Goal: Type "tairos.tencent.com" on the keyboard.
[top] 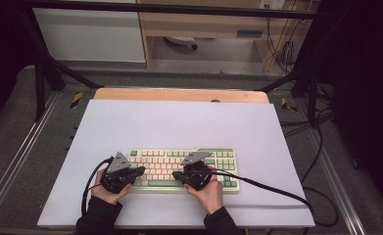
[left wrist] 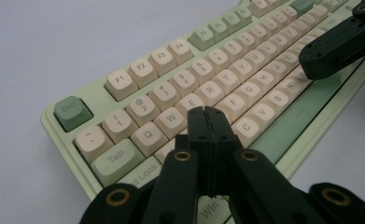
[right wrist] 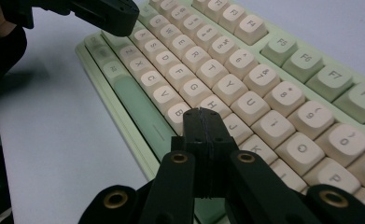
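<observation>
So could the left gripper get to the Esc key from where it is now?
Probably yes. The left gripper, jaws shut, sits over the letter rows, and the Esc key lies uncovered at the keyboard's corner with nothing between.

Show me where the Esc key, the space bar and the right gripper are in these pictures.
Esc key [left wrist: 71,112], left gripper view, on its green top.
Space bar [right wrist: 136,102], right gripper view, on its long green face.
Right gripper [right wrist: 203,122], right gripper view, between its closed fingertips.

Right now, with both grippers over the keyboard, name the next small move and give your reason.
Probably lower the left gripper straight down to press the key under its tip. Its jaws are shut into one narrow point above the keyboard's home row, near D and F. The right gripper is likewise shut, poised near H and J. Whether either tip already touches a key can't be told.
</observation>
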Action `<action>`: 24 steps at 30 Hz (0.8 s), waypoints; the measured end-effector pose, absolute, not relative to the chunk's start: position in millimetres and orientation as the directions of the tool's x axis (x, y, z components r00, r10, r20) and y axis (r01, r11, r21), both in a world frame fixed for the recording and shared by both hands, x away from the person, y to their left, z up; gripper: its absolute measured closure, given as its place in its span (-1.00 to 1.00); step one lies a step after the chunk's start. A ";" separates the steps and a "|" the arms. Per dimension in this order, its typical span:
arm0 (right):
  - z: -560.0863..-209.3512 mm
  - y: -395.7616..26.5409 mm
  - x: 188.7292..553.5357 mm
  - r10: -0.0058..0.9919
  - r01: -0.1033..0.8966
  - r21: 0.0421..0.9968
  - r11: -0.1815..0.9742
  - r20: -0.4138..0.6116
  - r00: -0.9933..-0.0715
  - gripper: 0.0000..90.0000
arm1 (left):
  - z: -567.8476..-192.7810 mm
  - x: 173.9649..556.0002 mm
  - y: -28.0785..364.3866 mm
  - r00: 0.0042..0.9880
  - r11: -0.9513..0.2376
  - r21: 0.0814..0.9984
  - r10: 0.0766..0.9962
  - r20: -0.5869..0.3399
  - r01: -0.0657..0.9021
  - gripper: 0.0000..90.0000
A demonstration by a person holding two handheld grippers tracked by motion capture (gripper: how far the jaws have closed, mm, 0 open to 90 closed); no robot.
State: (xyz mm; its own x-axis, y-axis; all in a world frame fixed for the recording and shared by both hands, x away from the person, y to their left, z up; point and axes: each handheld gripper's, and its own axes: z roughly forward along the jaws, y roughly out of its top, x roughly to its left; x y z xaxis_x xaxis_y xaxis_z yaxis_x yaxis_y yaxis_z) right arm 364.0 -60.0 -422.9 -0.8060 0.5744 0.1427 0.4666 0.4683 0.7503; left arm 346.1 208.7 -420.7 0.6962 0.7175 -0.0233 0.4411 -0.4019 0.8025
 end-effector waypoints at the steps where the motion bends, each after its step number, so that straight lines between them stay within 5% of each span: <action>1: -421.5 -61.7 363.5 0.574 0.465 0.748 0.473 0.138 -0.807 1.00 | -420.5 346.0 208.6 0.696 -0.403 0.802 0.717 -0.023 0.441 1.00; 24: -417.9 -127.2 358.2 0.645 0.512 0.757 0.407 0.158 -0.747 1.00 | -418.9 345.2 200.6 0.706 -0.414 0.799 0.708 -0.019 0.436 1.00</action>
